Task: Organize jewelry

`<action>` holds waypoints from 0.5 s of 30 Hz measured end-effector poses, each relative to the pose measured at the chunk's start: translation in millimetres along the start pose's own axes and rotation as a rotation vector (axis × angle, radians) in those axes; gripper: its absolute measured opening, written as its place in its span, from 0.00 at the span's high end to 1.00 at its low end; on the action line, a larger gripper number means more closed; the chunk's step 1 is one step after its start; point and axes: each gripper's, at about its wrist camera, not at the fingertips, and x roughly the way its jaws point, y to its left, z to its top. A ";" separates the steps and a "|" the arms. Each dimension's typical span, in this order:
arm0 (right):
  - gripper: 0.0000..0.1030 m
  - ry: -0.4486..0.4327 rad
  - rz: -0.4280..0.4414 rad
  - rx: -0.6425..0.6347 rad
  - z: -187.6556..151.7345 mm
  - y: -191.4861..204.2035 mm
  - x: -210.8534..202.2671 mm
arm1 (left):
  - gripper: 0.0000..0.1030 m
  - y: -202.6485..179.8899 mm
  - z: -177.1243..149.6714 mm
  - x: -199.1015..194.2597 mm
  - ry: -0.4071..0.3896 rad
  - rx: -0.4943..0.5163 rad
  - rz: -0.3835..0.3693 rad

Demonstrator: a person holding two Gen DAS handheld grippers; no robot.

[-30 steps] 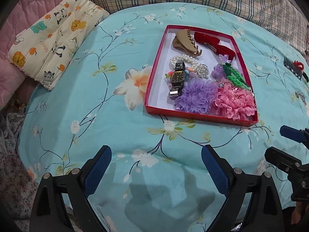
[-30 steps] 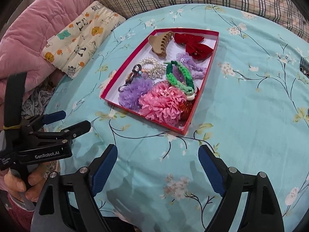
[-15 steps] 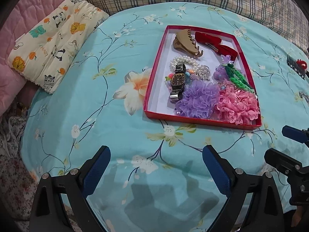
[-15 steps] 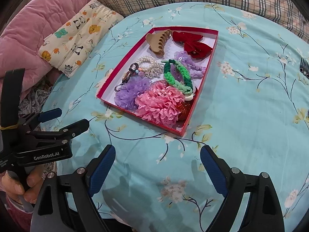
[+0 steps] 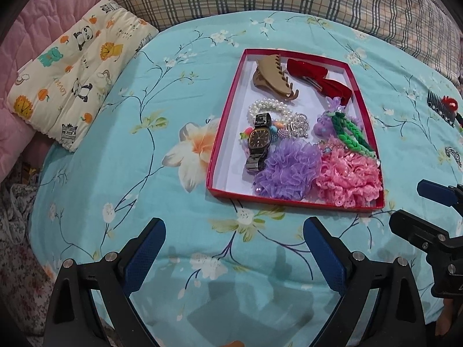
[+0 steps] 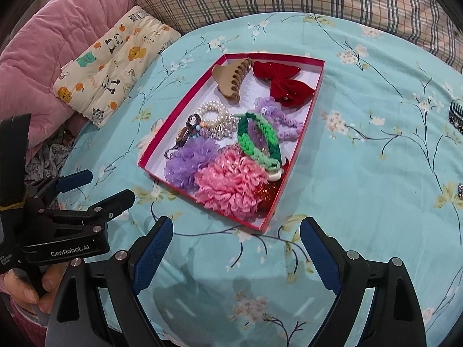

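Nearest me, my left gripper (image 5: pixel 234 248) is spread wide over the flowered bedspread (image 5: pixel 162 196) with nothing between the pads. My right gripper (image 6: pixel 235 250) stands just as wide and empty, hanging short of the near edge of the red tray (image 5: pixel 220 159).

The tray already holds most of the pieces. At its near end the purple scrunchie (image 5: pixel 288 170) and the pink scrunchie (image 5: pixel 348 179) sit side by side, with the wristwatch (image 5: pixel 259 144) to their left lying across the pearl bracelet (image 5: pixel 266 107). The green braided band (image 6: pixel 257 138) is draped over a purple toy-like tie. At the far end the tan claw clip (image 5: pixel 273 76) lies beside the red bow clip (image 5: pixel 318 79).

Well off to the right, loose on the bedspread, I see a dark hair comb (image 5: pixel 441 108) and a small silvery piece (image 5: pixel 453 153) nearer than it. I judge these are what is left to gather. My right side is closer, so I would reach with that one, come down over the comb's spine rather than its teeth, pinch across the narrow width, and lift clear before carrying it to the bare white floor at the tray's left side. The soft bedding will give, so I should press lightly.
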 end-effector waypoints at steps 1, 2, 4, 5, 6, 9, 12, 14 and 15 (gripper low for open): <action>0.12 -0.001 -0.001 0.000 1.8 -0.6 0.2 | 0.06 0.3 1.3 0.3 -0.001 -0.001 -0.002; 0.12 -0.002 -0.002 -0.001 3.6 -1.2 0.5 | 0.06 0.5 2.9 0.6 -0.002 -0.003 -0.004; 0.12 -0.005 -0.002 0.000 6.5 -1.8 1.0 | 0.06 1.0 6.7 0.9 -0.005 -0.008 -0.010; 0.12 -0.006 -0.002 0.000 8.0 -2.2 1.5 | 0.06 1.8 8.7 1.3 -0.006 -0.014 -0.015; 0.12 -0.006 -0.002 0.000 9.8 -2.8 2.0 | 0.06 2.4 10.1 1.6 -0.006 -0.017 -0.019; 0.12 -0.008 -0.001 0.002 13.6 -3.8 2.8 | 0.06 4.1 14.5 2.8 -0.010 -0.024 -0.024; 0.12 -0.011 0.003 -0.003 19.5 -4.8 3.6 | 0.06 5.1 18.1 3.6 -0.014 -0.031 -0.028; 0.12 -0.015 0.004 -0.007 22.7 -4.7 4.5 | 0.06 6.3 20.5 4.5 -0.016 -0.039 -0.034; 0.12 -0.017 0.006 -0.007 24.1 -4.7 5.0 | 0.06 6.1 20.8 4.5 -0.015 -0.043 -0.037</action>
